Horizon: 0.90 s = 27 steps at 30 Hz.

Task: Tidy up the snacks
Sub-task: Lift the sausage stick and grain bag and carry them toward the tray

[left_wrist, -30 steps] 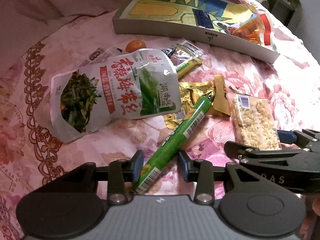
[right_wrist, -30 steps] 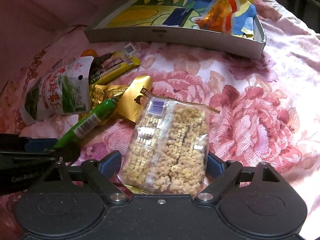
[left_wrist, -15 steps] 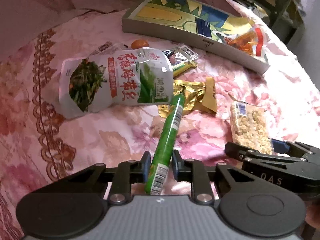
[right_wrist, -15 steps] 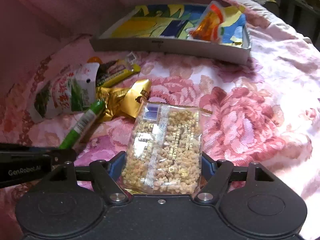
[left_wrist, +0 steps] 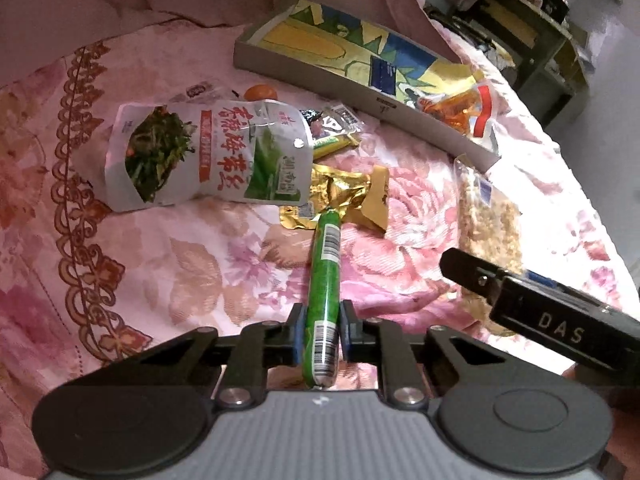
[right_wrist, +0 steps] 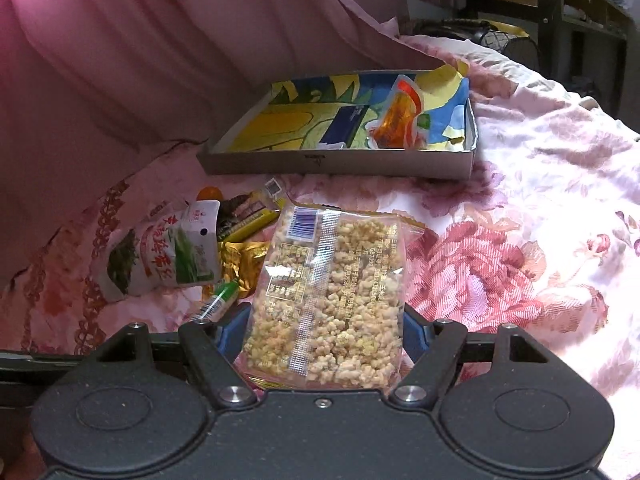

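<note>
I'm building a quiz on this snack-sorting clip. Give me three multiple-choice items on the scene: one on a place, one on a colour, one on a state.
1. Where is the orange snack pouch?
A. inside the cardboard tray
B. under the seaweed bag
C. on the floor

2. What colour is the sausage stick in the left gripper?
A. red
B. green
C. blue

3. What is the right gripper doing?
A. hanging empty
B. clamping the gold packet
C. gripping the puffed-grain bar pack

Answers: 1 A, the pouch lies within the cardboard tray walls; 2 B, its wrapper is green; 3 C, the pack sits pinched between both pads.
</note>
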Tool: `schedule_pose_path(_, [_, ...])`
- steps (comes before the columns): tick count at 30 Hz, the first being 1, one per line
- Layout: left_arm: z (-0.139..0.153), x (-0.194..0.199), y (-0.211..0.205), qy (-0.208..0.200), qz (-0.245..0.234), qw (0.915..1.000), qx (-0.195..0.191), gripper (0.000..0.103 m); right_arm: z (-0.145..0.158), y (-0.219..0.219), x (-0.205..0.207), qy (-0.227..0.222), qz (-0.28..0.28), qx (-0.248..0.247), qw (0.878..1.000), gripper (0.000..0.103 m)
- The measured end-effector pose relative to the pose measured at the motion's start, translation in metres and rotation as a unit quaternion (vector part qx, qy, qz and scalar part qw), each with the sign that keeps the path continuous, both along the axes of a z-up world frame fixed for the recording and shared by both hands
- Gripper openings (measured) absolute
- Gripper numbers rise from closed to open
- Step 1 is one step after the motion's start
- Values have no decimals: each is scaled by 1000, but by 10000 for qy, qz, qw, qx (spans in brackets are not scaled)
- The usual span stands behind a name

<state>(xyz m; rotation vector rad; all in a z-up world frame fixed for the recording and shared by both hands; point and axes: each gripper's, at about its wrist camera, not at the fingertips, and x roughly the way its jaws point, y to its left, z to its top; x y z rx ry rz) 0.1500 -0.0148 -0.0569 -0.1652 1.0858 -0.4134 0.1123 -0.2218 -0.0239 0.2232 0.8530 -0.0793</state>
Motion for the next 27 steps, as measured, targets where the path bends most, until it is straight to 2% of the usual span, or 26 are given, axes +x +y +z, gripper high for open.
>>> schedule_pose_path(9, [-1, -2, 13, 283, 260, 9971, -662, 18, 2, 0, -2, -80, -15, 44, 10000, 76])
schedule_pose_path(15, [2, -5, 19, 287, 391, 9945, -929, 18, 5, -2, -2, -143, -30, 63, 9999, 76])
schedule_pose_path(18, [9, -5, 20, 142, 444, 9942, -974, 18, 9, -3, -2, -225, -16, 38, 9997, 76])
schedule_pose_path(27, [51, 17, 7, -675, 368, 9916, -1036, 18, 36, -8, 16, -599, 224, -180, 9978, 76])
